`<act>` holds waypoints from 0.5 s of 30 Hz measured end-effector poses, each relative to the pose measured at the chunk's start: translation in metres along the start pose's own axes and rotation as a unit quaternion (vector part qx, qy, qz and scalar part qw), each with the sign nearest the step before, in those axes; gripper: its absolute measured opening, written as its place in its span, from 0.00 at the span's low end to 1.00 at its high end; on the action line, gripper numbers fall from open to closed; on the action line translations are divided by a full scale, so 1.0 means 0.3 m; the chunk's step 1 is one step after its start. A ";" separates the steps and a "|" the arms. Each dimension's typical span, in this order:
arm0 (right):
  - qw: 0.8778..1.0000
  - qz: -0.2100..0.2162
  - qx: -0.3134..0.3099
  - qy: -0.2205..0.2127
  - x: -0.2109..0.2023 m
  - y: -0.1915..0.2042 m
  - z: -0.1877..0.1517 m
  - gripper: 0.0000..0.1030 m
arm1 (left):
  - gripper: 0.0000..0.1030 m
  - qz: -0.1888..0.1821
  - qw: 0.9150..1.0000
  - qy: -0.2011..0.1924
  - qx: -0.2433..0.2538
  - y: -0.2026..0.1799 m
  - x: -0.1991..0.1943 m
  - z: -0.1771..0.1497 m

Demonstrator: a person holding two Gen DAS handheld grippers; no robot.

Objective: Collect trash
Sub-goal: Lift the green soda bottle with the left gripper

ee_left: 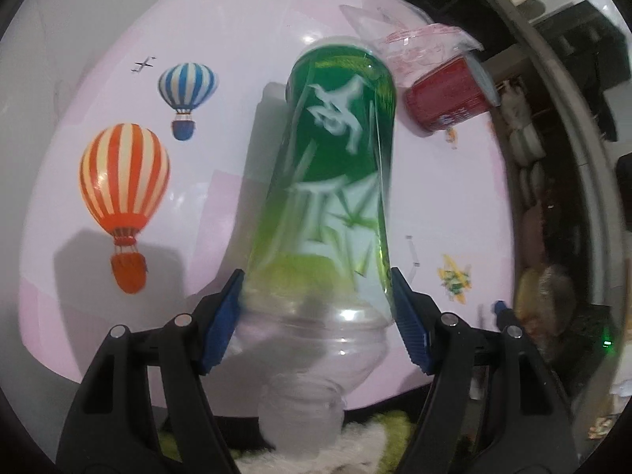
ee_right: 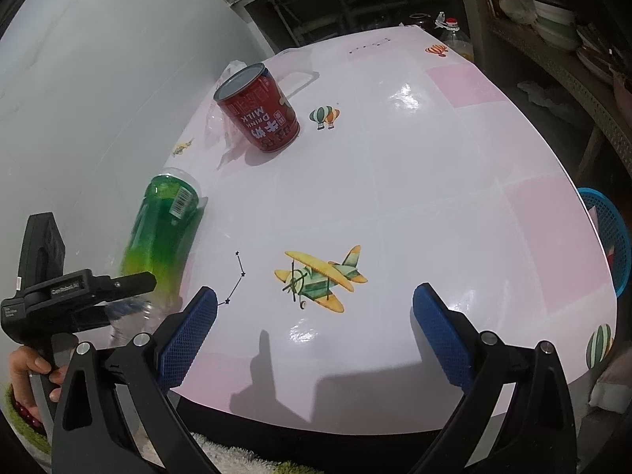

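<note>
A clear plastic bottle with a green label (ee_left: 335, 181) sits between the blue pads of my left gripper (ee_left: 316, 300), neck toward the camera, over the pink table (ee_left: 221, 19). It also shows in the right wrist view (ee_right: 162, 229), tilted and held by the left gripper (ee_right: 118, 296). A red milk can (ee_right: 258, 112) lies tilted on crumpled clear plastic wrap (ee_right: 221, 130) at the far side; in the left wrist view the can (ee_left: 446, 98) lies beyond the bottle, with the wrap (ee_left: 410, 43) behind it. My right gripper (ee_right: 316, 328) is open and empty above the table's near edge.
A blue mesh basket (ee_right: 610, 245) stands off the table's right edge. Shelves with dishes and bottles (ee_right: 553, 19) stand behind the table. A grey wall (ee_right: 79, 79) lies to the left. A green and white fluffy rug (ee_left: 379, 434) is below the near edge.
</note>
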State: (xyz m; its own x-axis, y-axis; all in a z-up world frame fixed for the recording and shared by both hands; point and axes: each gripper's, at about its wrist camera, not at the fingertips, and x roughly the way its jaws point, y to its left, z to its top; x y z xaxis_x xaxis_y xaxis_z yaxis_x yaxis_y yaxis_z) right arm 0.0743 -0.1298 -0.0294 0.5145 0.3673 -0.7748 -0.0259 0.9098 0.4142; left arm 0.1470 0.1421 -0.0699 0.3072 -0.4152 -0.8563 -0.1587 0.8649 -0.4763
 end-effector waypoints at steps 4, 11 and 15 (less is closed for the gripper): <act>1.000 0.001 0.000 -0.001 -0.003 0.004 -0.002 0.94 | 0.71 -0.009 1.000 -0.018 0.021 -0.023 -0.029 0.005; 1.000 -0.005 -0.001 -0.002 -0.014 0.006 0.000 0.94 | 0.73 0.005 0.997 -0.015 0.076 -0.087 -0.005 0.024; 1.000 -0.007 0.002 -0.004 -0.020 0.001 -0.001 0.94 | 0.73 0.004 0.995 0.007 0.099 -0.134 0.045 0.023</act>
State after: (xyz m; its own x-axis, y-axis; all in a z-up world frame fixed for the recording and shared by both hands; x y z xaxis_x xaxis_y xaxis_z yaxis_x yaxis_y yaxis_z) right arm 0.0711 -0.1315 -0.0246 0.5208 0.3540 -0.7768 -0.0155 0.9138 0.4060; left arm 0.1641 0.1035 -0.0610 0.2929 -0.4103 -0.8637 0.0278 0.9065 -0.4212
